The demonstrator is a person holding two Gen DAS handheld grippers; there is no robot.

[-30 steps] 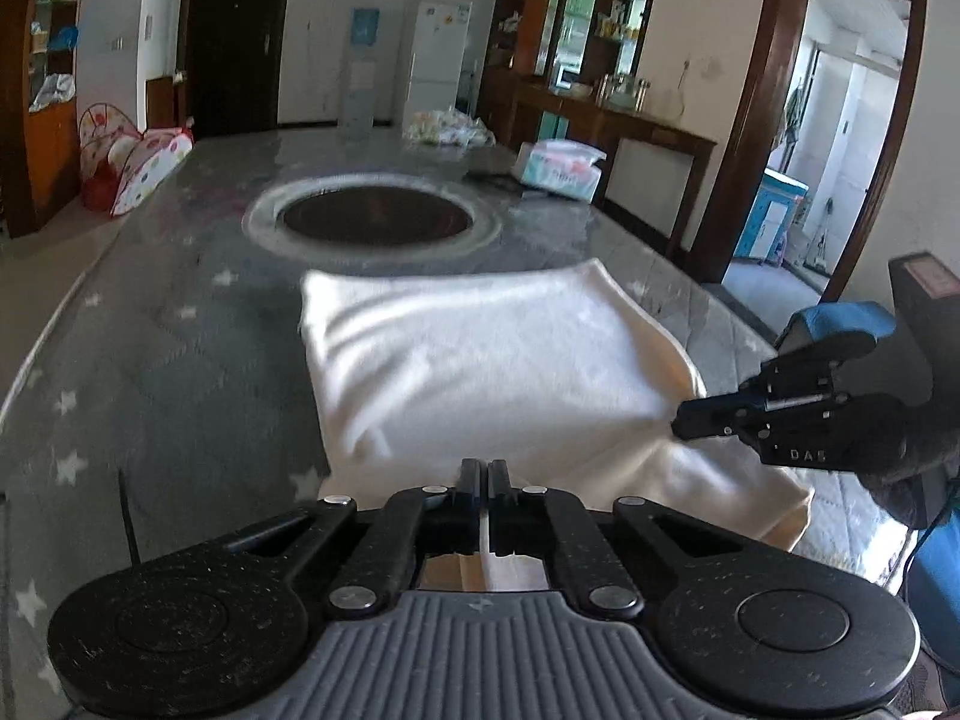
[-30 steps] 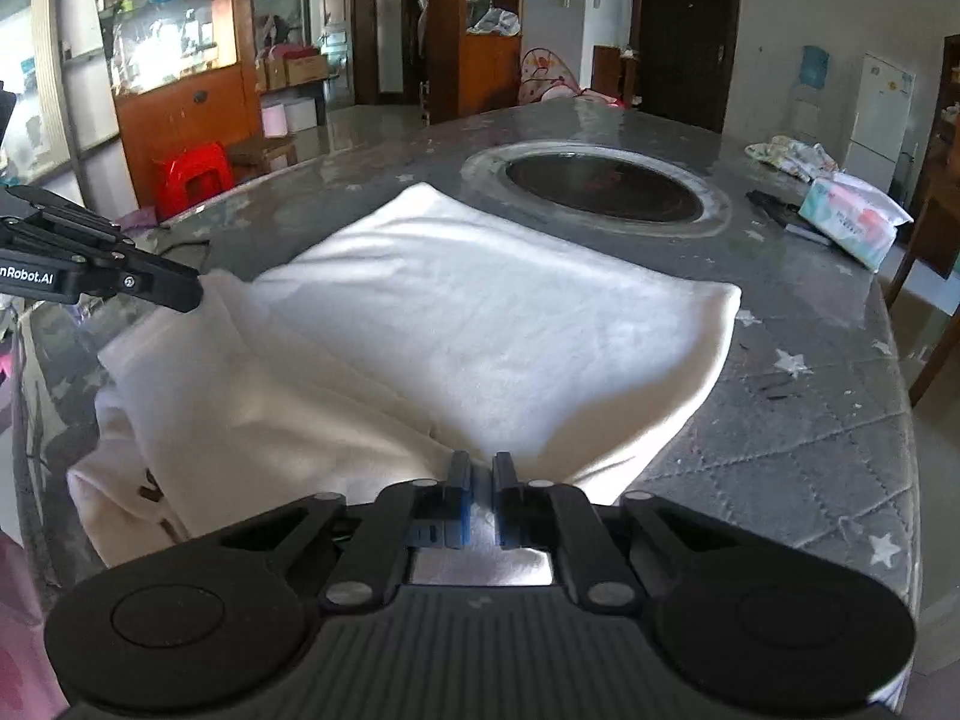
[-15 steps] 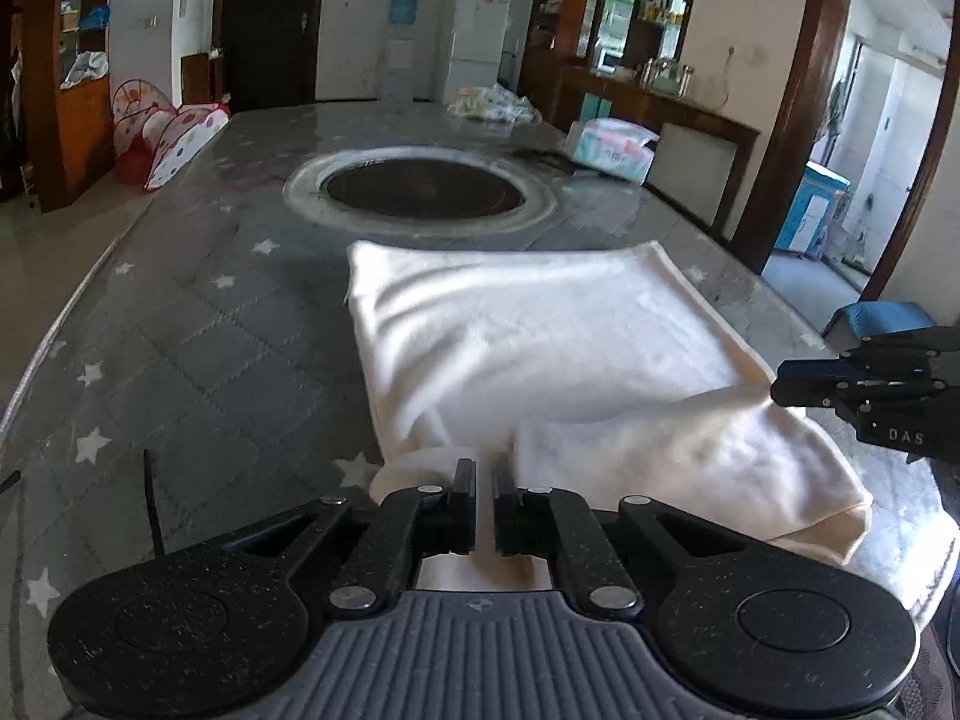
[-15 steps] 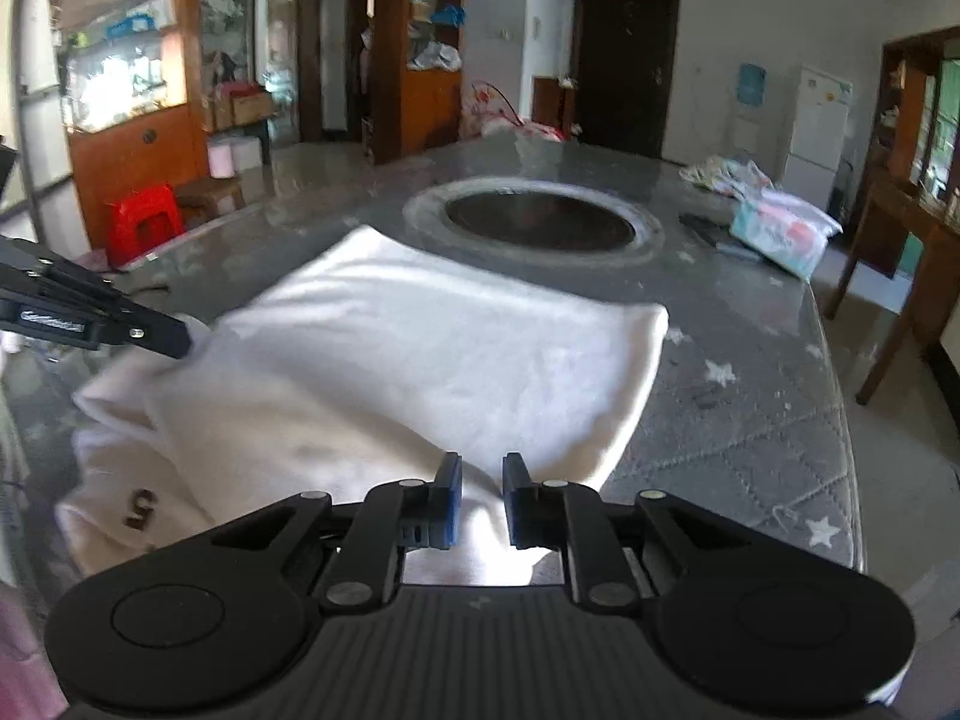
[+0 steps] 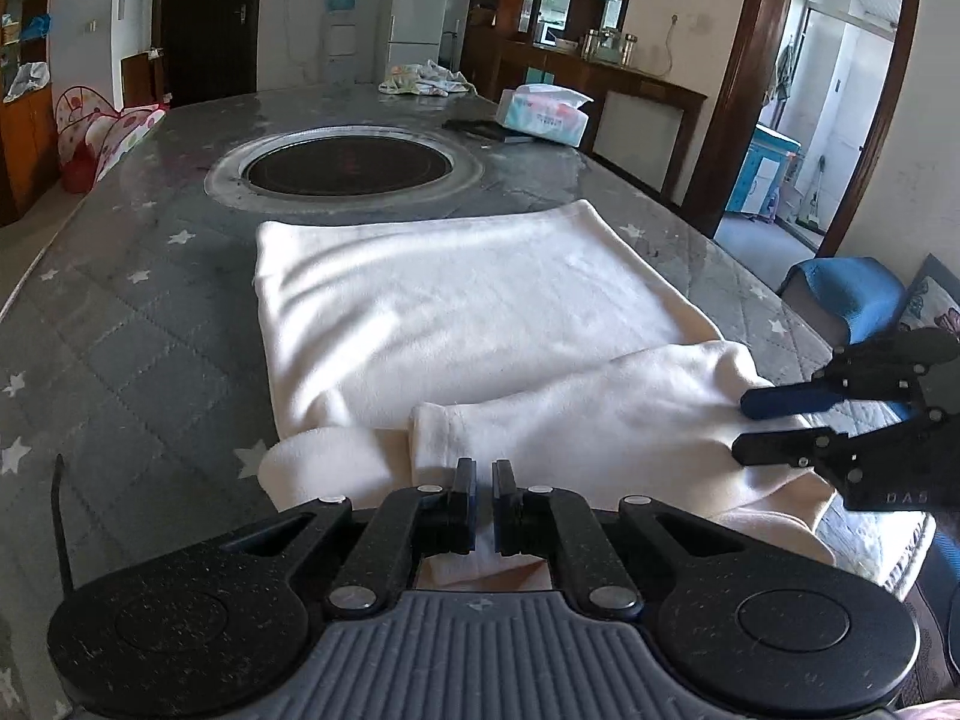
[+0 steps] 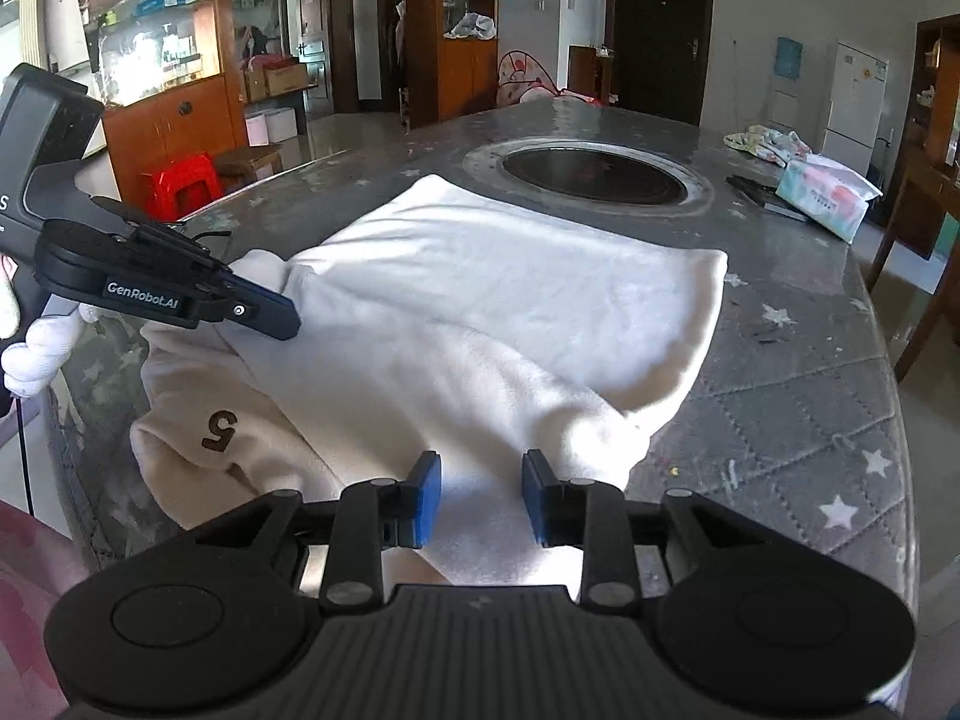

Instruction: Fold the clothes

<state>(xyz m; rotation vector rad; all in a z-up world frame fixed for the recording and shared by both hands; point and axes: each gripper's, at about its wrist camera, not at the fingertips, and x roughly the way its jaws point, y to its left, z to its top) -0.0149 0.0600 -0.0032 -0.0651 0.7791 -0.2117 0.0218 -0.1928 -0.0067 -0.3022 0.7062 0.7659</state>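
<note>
A cream-white garment (image 5: pixel 480 300) lies spread on the grey star-patterned table cover (image 5: pixel 150 312), its near part folded over into a thick roll. My left gripper (image 5: pixel 485 480) is shut on the garment's near edge, and white cloth shows in the thin slit between its pads. From the right wrist view, the left gripper (image 6: pixel 291 321) pins the garment's (image 6: pixel 510 300) left corner, above a brown "5" (image 6: pixel 219 429). The jaws of my right gripper (image 6: pixel 480 480) are opening, with cloth lying between them and no pad pressing on it. In the left wrist view, the right gripper (image 5: pixel 743 427) has its jaws apart at the fold's right end.
A round dark hob (image 5: pixel 348 165) is set into the table beyond the garment. A tissue pack (image 5: pixel 543 114), a dark flat object (image 5: pixel 480 129) and a crumpled cloth (image 5: pixel 423 81) sit at the far end. The table edge (image 6: pixel 888 360) runs close on the right.
The right gripper's jaws have parted and let go of the cloth. Both grippers came down with the near edge, which now lies folded over on the table. The left gripper stays shut.
</note>
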